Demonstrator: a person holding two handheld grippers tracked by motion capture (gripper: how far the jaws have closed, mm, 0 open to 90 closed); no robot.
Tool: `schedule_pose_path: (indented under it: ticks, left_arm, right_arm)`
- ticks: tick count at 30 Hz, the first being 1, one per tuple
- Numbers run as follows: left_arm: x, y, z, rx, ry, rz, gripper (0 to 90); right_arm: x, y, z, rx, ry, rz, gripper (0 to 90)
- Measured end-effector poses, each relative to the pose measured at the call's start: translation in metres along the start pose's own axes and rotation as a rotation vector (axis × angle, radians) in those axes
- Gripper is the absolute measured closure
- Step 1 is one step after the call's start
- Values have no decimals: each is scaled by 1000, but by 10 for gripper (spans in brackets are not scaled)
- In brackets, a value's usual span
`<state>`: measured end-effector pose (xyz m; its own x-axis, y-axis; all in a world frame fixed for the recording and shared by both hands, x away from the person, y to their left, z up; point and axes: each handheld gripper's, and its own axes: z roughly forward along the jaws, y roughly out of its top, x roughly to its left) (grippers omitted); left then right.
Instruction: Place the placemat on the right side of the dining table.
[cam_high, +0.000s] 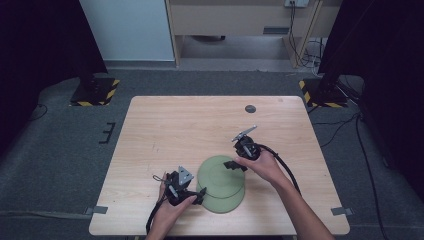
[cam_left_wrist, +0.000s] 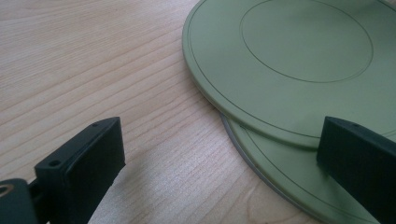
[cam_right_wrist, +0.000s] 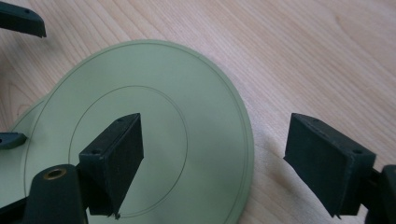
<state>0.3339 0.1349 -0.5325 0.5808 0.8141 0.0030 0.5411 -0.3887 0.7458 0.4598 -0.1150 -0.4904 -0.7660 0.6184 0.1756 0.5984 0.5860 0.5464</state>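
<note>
The left hand-held gripper (cam_high: 199, 194) sits nearest the camera, at the near-left edge of the two stacked green plates, with its jaws spread apart and clamped on nothing. In the left gripper view one jaw hangs over bare wood and the other over the overlap of the plates' rims. The upper plate (cam_high: 220, 172) lies shifted toward the far side of the lower plate (cam_high: 227, 202), so a crescent of the lower one shows at the near side; the left gripper view shows the upper rim overhanging the lower plate (cam_left_wrist: 280, 172) with a thin shadowed gap. The right hand-held gripper (cam_high: 235, 165) hovers at the far-right edge of the upper plate (cam_right_wrist: 154, 126), jaws wide apart, one above the plate's face, the other above wood beyond its rim. The plates rest near the front edge of the counter (cam_high: 200, 125). Beyond the plates, the wooden top lies open to the far edge, apart from a small dark round cap (cam_high: 250, 108) near that edge.
</note>
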Motion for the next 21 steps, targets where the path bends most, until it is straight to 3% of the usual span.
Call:
schedule_pose_path:
  ticks: [10,16,21]
  left_arm:
    - [0,1,1,-4,5,-4,5]
    - [-1,1,0,-8,8,6,22]
    - [-2,0,0,-5,3,6,26]
  right_arm:
    - [-8,-2,11,22,13,30,192]
    - [-11,-3,17,6,57,55,193]
    - [-8,-3,22,24,58,34,202]
